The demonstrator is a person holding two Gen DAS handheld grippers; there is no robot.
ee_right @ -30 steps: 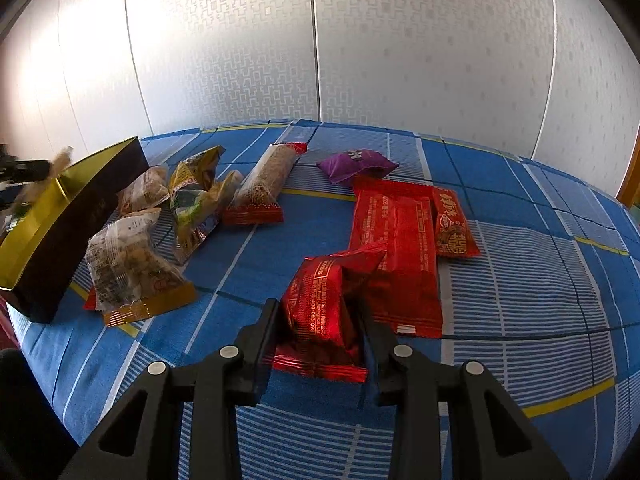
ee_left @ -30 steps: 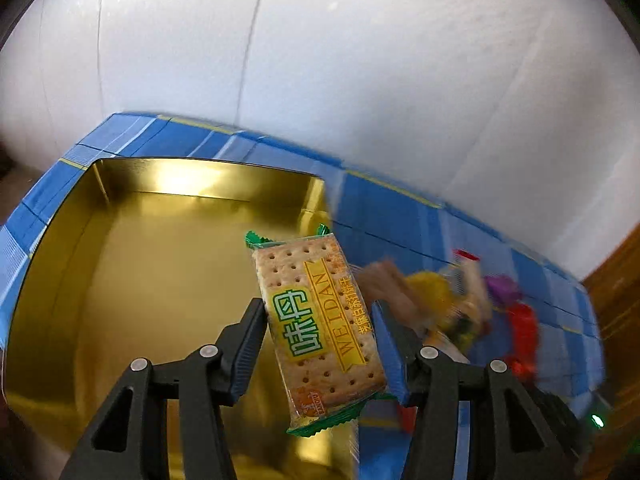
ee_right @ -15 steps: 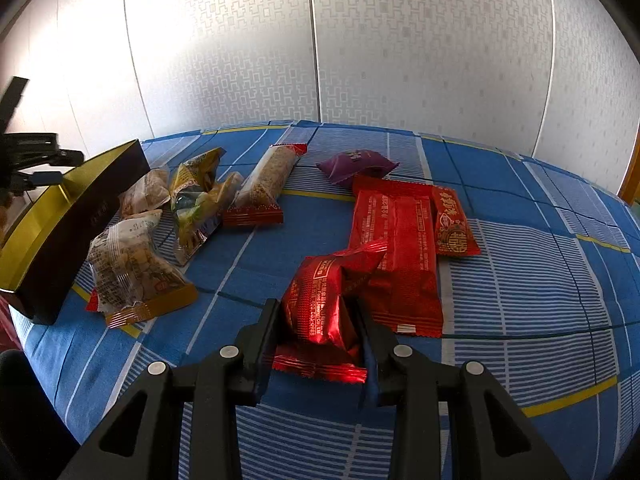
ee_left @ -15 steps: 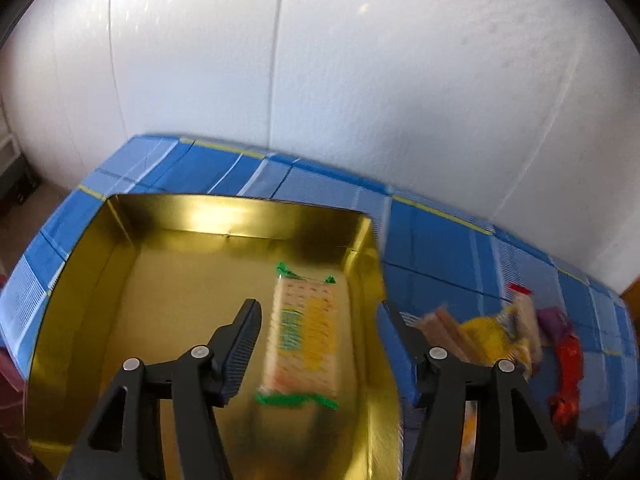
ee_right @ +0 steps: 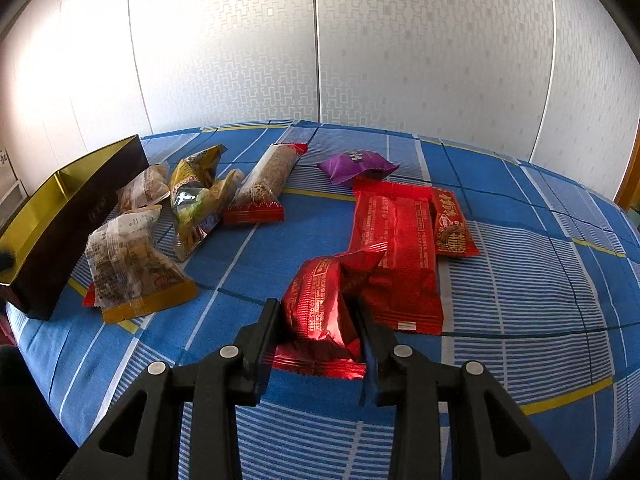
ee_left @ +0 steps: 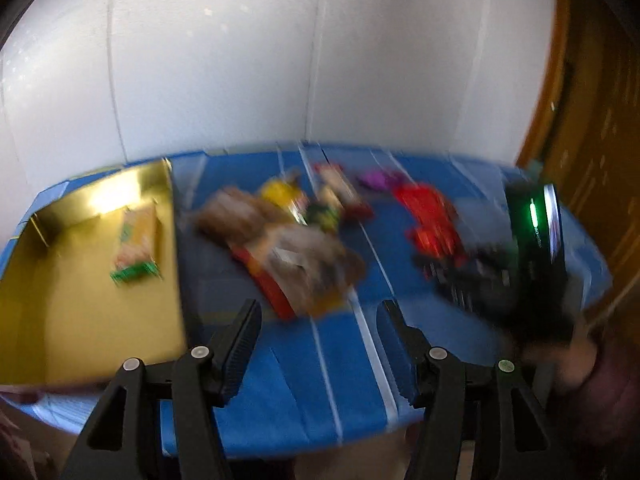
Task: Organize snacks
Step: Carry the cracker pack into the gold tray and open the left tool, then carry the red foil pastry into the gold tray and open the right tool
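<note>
Left gripper (ee_left: 318,320) hangs with jaws apart and nothing between them, only blue checked cloth (ee_left: 296,380) beneath; its view is badly smeared, so the loose packets (ee_left: 296,248) ahead read as brown, yellow and red blurs; the cracker packet (ee_left: 136,240) lies flat inside the gold-lined box (ee_left: 80,320), whose near corner is cut off at the frame edge; the right gripper (ee_right: 316,320) is clamped on a crumpled red foil packet (ee_right: 320,312) (sharp picture here), which touches the cloth beside a larger red pack (ee_right: 396,256); the purple sachet (ee_right: 356,166) sits beyond; the box's inside is mostly hidden from this side.
</note>
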